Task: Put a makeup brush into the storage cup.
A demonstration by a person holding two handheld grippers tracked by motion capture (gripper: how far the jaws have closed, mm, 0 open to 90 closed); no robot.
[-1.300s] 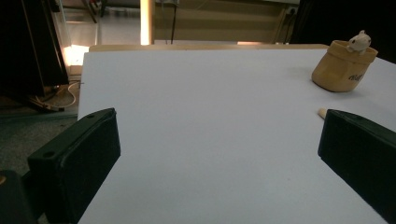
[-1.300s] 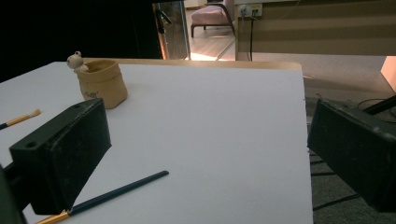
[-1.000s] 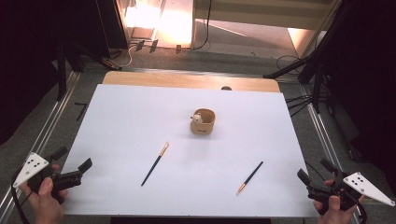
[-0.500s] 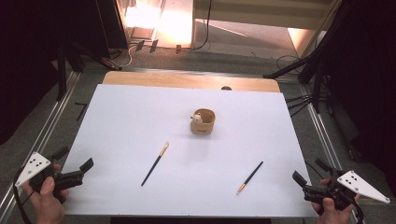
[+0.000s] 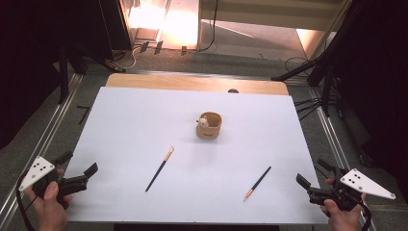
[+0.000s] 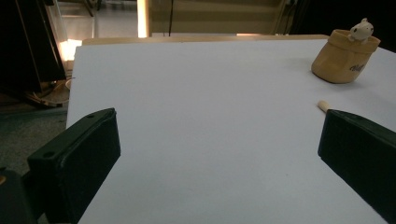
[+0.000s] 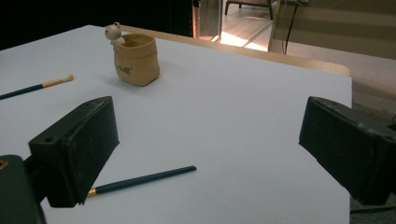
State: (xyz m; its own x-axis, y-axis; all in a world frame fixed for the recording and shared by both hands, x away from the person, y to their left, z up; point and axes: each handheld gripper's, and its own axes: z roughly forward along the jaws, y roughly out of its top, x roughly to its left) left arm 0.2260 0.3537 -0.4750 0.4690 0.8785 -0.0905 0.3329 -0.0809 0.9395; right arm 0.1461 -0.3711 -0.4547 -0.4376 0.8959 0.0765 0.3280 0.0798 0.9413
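A white sheet (image 5: 144,125) covers the wooden table (image 5: 192,83); near its middle stands a tan pot (image 5: 209,127) with a small white figure (image 5: 204,121) on its rim

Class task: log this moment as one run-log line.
left gripper: open, empty | right gripper: open, jaws just closing slightly, empty | two dark-handled brushes: flat on white sheet | tan cup: upright

Occlusions and cut-offs

Left gripper view: left brush (image 6: 322,105) hidden behind the jaw save its tip. Right gripper view: right brush (image 7: 149,178) tip hidden; cup (image 7: 136,59) lettering unreadable.
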